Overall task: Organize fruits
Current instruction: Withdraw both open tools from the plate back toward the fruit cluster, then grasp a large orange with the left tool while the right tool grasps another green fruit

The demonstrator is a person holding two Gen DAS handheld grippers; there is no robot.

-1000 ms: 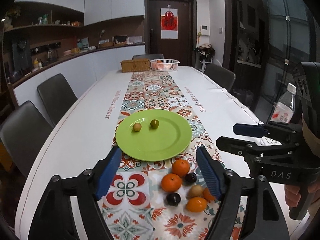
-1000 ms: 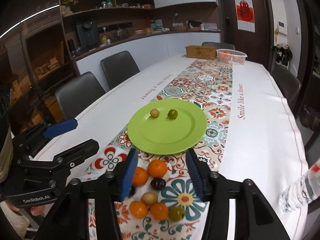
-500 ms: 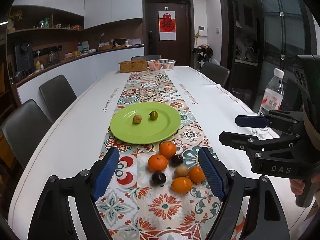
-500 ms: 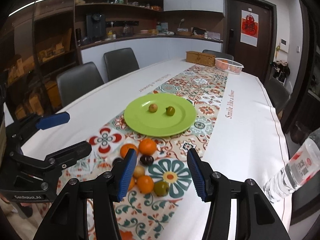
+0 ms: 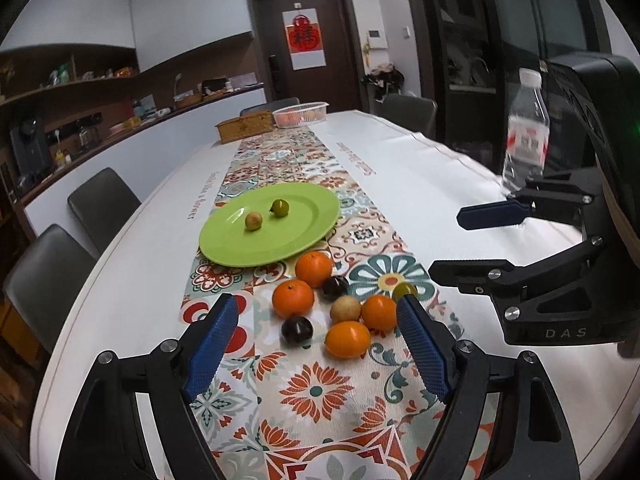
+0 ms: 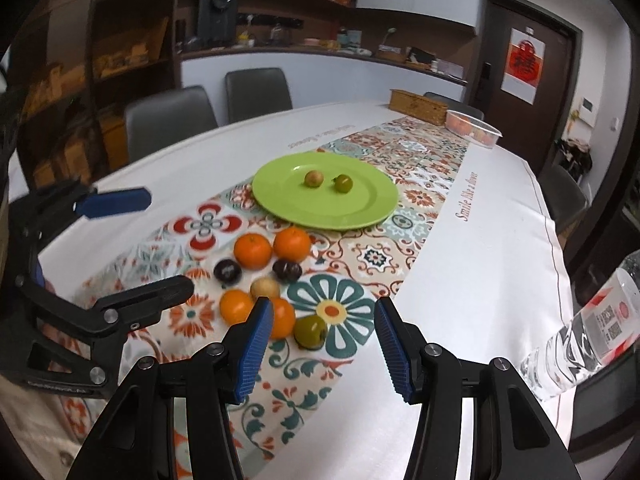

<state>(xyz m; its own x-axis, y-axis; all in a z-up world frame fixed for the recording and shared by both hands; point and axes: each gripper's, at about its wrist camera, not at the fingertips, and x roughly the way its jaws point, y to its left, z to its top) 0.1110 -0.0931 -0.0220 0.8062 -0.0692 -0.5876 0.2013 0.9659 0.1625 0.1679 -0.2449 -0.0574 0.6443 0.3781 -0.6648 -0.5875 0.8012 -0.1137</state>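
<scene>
A cluster of loose fruit [image 5: 332, 304] is lying on the patterned runner [image 5: 316, 392] of the white tabletop [image 5: 132, 280], just in front of a green plate [image 5: 304, 236] that is already carrying a pale round fruit [image 5: 253, 221] and a green one [image 5: 280, 207], side by side but apart. The pile is made up of four oranges, two dark plums, a tan fruit and a green fruit [image 6: 311, 331], most of them touching a neighbour. The left gripper [image 5: 316, 328] is hovering over the near side of the pile with its jaws standing wide apart and nothing between them. The right gripper [image 6: 324, 326] is hanging over the same pile from the other side, its jaws apart too, with the green fruit showing in the gap but not pressed by either pad. A clear water bottle [image 5: 524, 136] is standing on the tabletop to the right, behind the right gripper. At the far end of the runner a woven box [image 5: 244, 126] and a white basket [image 5: 300, 114] are sitting next to each other. Grey chairs [image 5: 102, 204] are lining the tabletop's left edge.
</scene>
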